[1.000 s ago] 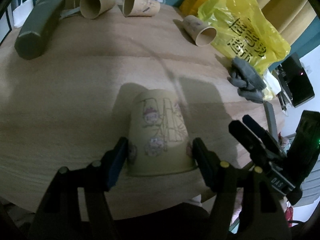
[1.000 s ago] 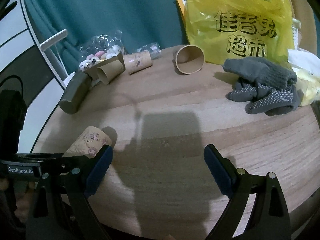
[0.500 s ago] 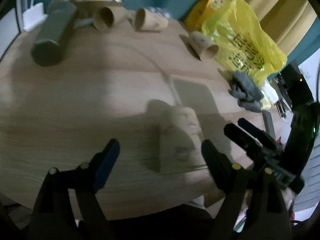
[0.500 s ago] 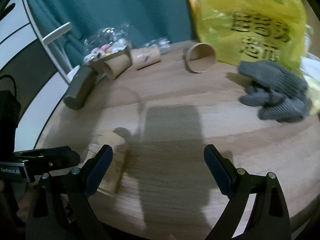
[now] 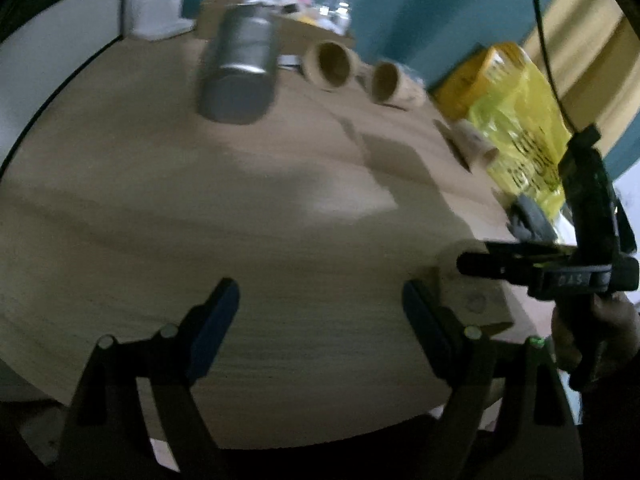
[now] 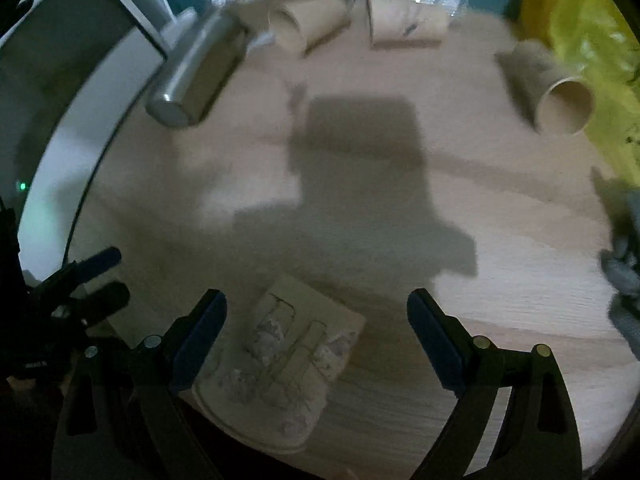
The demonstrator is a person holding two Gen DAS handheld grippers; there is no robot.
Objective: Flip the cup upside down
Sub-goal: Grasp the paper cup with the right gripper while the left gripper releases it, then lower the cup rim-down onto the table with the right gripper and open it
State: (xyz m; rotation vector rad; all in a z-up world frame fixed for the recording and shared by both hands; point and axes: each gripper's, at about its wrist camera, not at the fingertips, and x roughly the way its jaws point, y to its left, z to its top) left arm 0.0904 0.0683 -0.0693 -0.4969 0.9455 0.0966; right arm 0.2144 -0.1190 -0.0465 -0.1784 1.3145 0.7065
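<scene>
A printed paper cup [image 6: 288,364] stands upside down near the table's front edge, rim down. In the right wrist view it sits between my right gripper's open fingers [image 6: 316,340], nearer the left finger, not touched. In the left wrist view the cup [image 5: 472,296] shows at the right, partly behind the right gripper's black fingers [image 5: 516,266]. My left gripper [image 5: 320,320] is open and empty over bare wood, left of the cup.
Three paper cups lie on their sides at the back [image 6: 308,26] [image 6: 408,20] [image 6: 556,100]. A grey metal flask [image 6: 196,72] lies at the back left. A yellow plastic bag [image 6: 592,40] and grey gloves [image 6: 624,260] are at the right.
My left gripper has let go of the cup and swung away to the left. My right gripper has moved left, so the cup now lies between its fingers.
</scene>
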